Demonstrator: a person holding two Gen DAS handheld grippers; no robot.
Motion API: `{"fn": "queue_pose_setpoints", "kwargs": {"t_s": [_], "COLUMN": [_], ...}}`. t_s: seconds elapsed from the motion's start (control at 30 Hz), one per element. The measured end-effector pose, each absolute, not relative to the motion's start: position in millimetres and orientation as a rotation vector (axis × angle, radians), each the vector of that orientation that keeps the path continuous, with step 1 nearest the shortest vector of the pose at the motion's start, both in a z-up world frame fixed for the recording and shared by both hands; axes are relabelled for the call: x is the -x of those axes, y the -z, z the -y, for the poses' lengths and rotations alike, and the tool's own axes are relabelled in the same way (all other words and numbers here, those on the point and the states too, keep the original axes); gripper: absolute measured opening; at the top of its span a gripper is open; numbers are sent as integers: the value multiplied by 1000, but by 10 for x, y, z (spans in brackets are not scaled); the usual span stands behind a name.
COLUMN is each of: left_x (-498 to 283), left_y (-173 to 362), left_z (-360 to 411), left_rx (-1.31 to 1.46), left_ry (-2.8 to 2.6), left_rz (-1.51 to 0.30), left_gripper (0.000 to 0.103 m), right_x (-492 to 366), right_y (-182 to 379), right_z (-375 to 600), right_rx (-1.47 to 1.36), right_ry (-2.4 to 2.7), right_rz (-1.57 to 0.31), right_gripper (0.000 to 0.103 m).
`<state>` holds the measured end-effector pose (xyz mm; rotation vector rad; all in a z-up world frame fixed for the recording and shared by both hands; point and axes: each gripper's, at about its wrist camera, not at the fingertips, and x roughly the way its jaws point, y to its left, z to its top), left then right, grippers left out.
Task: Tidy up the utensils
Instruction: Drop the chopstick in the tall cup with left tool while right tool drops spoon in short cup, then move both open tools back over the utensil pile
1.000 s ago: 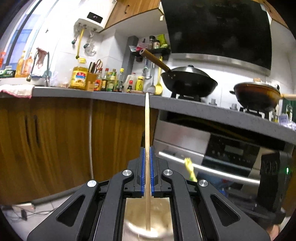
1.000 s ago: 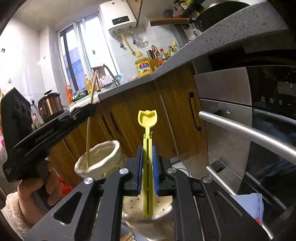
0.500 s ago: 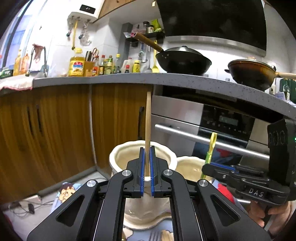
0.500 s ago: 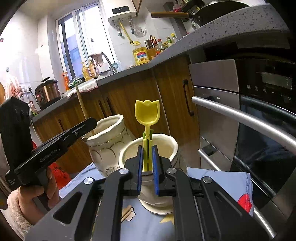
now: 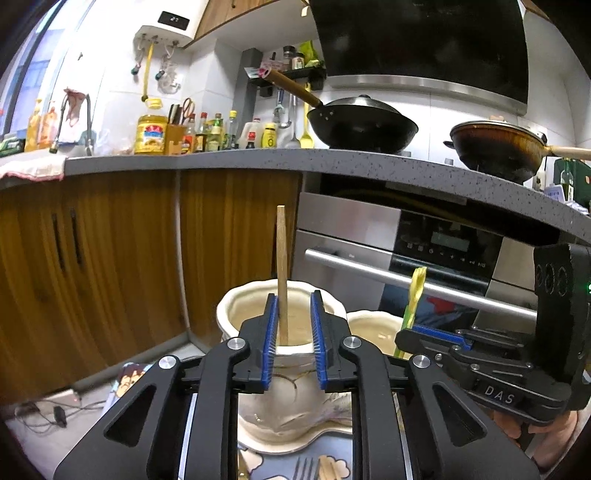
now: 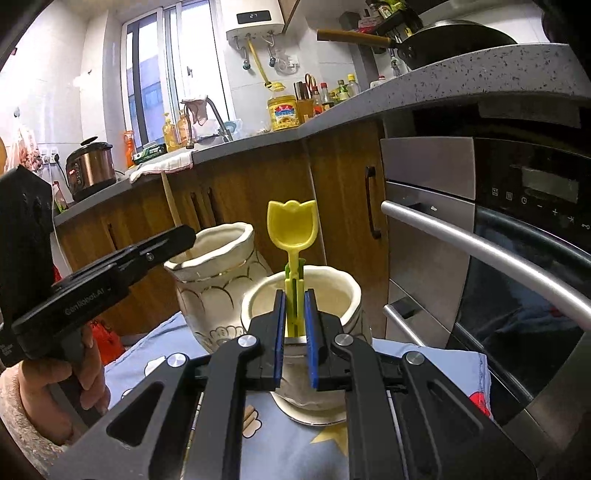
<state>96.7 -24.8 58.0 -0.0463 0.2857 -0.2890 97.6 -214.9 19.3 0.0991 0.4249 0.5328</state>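
Both grippers have sunk since a second ago, when each carried its utensil high against the cabinets, and now reach over two cream ceramic jars. Having just been opening, the left gripper (image 5: 292,332) shows a clear gap between its blue pads, and the wooden chopstick (image 5: 282,273) stands between them, close against the left pad and clear of the right one, its lower end down inside the taller jar (image 5: 255,317). On the right gripper (image 6: 294,325) the pads stand slightly parted on either side of the yellow tulip-shaped spoon (image 6: 292,225); a gap shows on both sides of its green and yellow stem, which runs down into the shorter jar (image 6: 345,288). That jar sits just to the right of the taller one, both on a blue cartoon-printed cloth (image 6: 332,439), where a fork (image 5: 307,469) lies in the left wrist view. From the left wrist view, "DAS" can be read on the right gripper's black body; from the right wrist view, "GenRobot.AI" on the left one, held by a hand (image 6: 66,384) in a fluffy sleeve. Behind, a water heater (image 6: 258,22) displays "27", a yellow oil bottle (image 5: 150,134) stands on the speckled grey counter (image 5: 258,160), and a black wok (image 5: 364,125) sits above the built-in oven (image 5: 436,251).
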Motion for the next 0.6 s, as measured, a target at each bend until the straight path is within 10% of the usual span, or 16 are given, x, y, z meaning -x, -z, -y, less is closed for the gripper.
{"fn": "queue_pose_setpoints", "kwargs": {"t_s": [0.37, 0.6], "left_x": [-879, -704], "left_y": [-639, -623], "left_z": [141, 45], "left_rx": [59, 48], "left_ry": [269, 243], "left_rz": [-257, -254], "left_gripper": [41, 73], "right_x": [-909, -725], "right_y": [-248, -306], "right_z": [2205, 2311], "right_rx": [-120, -137], "right_ry": [-517, -491], "right_rz": [-403, -370], "right_gripper": [48, 86]}}
